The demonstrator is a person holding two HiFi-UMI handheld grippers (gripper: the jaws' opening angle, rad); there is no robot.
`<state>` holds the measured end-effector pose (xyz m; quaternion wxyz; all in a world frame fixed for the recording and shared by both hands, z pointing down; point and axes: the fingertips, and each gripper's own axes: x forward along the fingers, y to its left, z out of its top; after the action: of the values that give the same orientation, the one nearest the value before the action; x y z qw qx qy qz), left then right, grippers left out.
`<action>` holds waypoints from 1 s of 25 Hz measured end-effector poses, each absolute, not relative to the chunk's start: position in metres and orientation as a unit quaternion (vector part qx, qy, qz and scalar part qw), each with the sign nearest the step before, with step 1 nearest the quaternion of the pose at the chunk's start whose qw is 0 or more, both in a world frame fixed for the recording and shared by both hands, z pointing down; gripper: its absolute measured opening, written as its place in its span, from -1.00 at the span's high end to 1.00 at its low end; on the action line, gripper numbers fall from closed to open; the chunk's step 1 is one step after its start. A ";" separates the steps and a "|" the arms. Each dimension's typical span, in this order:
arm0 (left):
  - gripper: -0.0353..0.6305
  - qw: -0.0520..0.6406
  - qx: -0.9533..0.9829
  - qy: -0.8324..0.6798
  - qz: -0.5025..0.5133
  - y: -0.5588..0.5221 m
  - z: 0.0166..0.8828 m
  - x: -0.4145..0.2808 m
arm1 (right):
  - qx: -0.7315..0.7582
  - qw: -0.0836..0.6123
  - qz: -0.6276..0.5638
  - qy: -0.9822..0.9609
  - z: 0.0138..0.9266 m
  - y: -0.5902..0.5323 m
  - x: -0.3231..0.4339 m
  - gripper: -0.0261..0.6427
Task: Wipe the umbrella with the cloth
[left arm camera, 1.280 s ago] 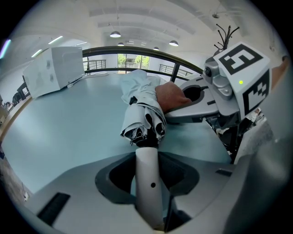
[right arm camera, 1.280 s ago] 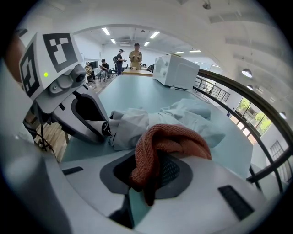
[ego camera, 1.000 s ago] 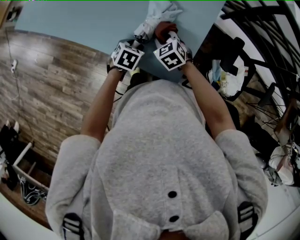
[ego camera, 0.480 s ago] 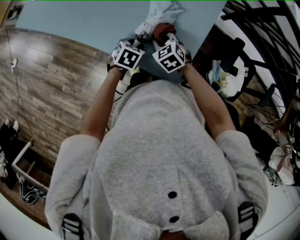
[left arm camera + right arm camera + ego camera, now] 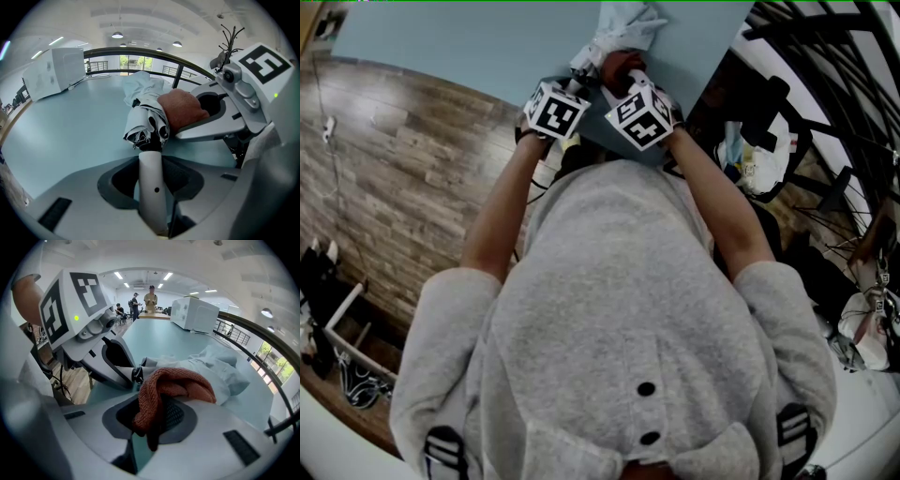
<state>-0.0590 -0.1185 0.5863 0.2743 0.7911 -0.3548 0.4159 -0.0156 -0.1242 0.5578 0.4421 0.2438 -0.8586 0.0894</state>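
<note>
The folded white umbrella (image 5: 146,119) lies on its side, its pale handle clamped in the left gripper (image 5: 152,180). The rust-coloured knitted cloth (image 5: 176,383), pinched in the right gripper (image 5: 157,420), rests against the umbrella's canopy.

Head view looks steeply down over the person's (image 5: 619,309) shoulders; both gripper views sit low and close (facing across the tabletop (image 5: 70,122)), sharing the umbrella (image 5: 140,117).

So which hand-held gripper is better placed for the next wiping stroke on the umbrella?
Right. The right hand-held gripper is shut on the cloth, which rests against the folded umbrella, ready to wipe. The left hand-held gripper clamps the handle, steadying it.
</note>
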 end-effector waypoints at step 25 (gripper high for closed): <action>0.42 0.277 0.797 -0.344 0.412 -0.123 0.588 -0.050 | 0.018 0.395 0.132 -0.909 0.515 -0.087 -0.040 0.68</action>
<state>-0.0495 -0.1234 0.5880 0.2769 0.7971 -0.3436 0.4122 -0.0397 -0.0868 0.5155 0.3950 0.0185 -0.9090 0.1317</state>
